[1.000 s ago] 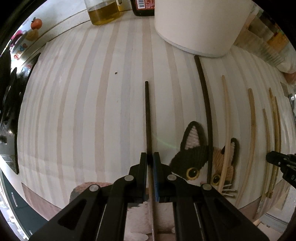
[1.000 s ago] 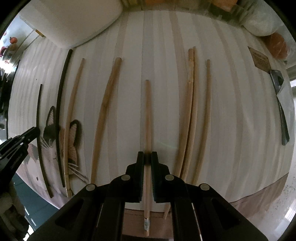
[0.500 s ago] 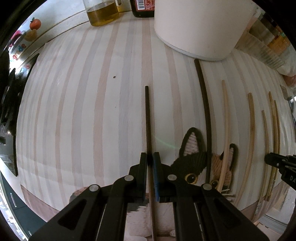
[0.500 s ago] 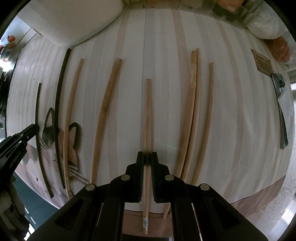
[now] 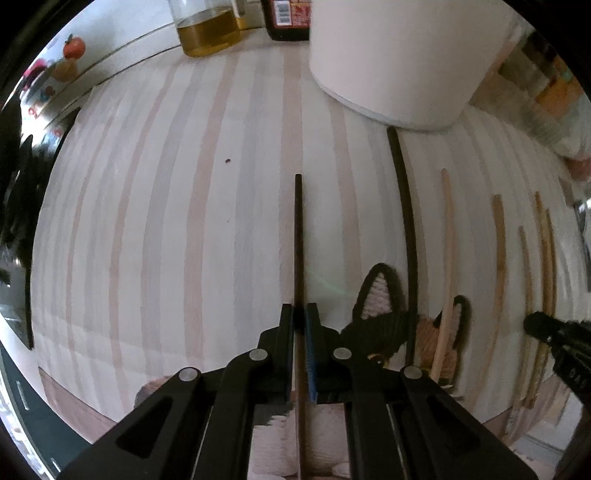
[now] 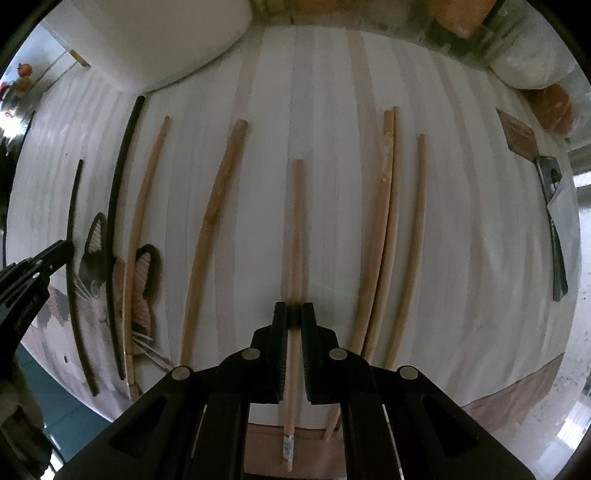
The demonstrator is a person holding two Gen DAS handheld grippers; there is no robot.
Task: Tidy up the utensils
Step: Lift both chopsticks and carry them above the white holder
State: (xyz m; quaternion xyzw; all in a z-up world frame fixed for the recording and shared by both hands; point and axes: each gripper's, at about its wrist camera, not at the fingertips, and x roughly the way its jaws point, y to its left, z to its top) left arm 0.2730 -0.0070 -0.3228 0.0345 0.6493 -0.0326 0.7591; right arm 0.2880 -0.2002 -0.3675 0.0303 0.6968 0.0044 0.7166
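Observation:
My left gripper [image 5: 300,314] is shut on a thin black chopstick [image 5: 298,236] that points away over the striped white table [image 5: 166,221]. My right gripper [image 6: 294,314] is shut on a light wooden chopstick [image 6: 295,229], held the same way. A second, thicker black chopstick [image 5: 404,221] lies to the right of the left gripper, also seen in the right wrist view [image 6: 120,206]. Several wooden chopsticks [image 6: 388,221] lie in a row on the table. The left gripper shows at the left edge of the right wrist view [image 6: 55,254].
A large white round container [image 5: 399,55] stands at the back, with an oil jar [image 5: 207,26] and a dark bottle [image 5: 286,18] beside it. A cat-face mat [image 5: 384,317] lies under some chopsticks near the front edge. A dark knife [image 6: 554,229] lies at the far right.
Both grippers have drawn back slightly with their chopsticks still held; the table items have shifted a little away in both views.

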